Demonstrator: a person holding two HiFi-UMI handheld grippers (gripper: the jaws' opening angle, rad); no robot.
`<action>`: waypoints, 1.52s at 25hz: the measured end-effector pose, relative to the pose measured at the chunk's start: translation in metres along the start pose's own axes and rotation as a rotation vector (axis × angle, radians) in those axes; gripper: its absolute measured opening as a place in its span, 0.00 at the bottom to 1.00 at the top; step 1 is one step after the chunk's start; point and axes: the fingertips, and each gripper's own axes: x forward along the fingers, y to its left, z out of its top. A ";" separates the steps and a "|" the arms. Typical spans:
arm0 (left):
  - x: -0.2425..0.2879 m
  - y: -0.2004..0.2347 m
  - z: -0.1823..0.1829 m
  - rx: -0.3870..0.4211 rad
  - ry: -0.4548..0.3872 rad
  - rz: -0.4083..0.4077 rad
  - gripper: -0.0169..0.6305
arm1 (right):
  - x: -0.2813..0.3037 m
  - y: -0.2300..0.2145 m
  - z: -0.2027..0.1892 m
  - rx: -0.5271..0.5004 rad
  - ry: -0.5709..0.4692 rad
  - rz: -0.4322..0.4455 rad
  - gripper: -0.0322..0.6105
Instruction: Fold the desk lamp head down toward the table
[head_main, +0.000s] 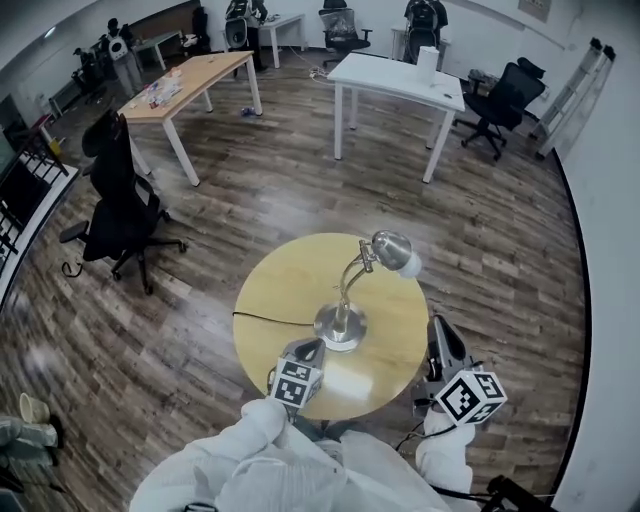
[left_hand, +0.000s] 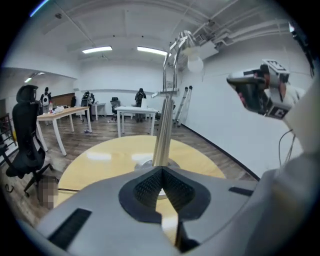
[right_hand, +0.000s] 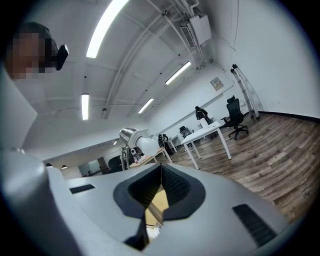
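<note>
Desk lamp upright on round table

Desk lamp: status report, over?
Left gripper, right gripper: jaws shut, empty. Silver gooseneck desk lamp upright on round wooden table, head raised, not folded. Black cord beside base; no obstruction.

desk lamp: silver, upright | head: raised, white bulb facing right | base: on round yellow table
</note>
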 end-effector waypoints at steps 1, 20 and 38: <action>0.014 0.003 -0.011 0.010 0.028 -0.003 0.02 | 0.001 -0.001 -0.004 0.019 0.001 -0.006 0.07; 0.096 0.021 -0.044 0.062 0.214 -0.121 0.02 | 0.104 0.138 0.065 -0.907 0.406 0.375 0.33; 0.092 0.024 -0.040 0.046 0.236 -0.107 0.02 | 0.109 0.019 0.044 -0.743 0.639 0.173 0.34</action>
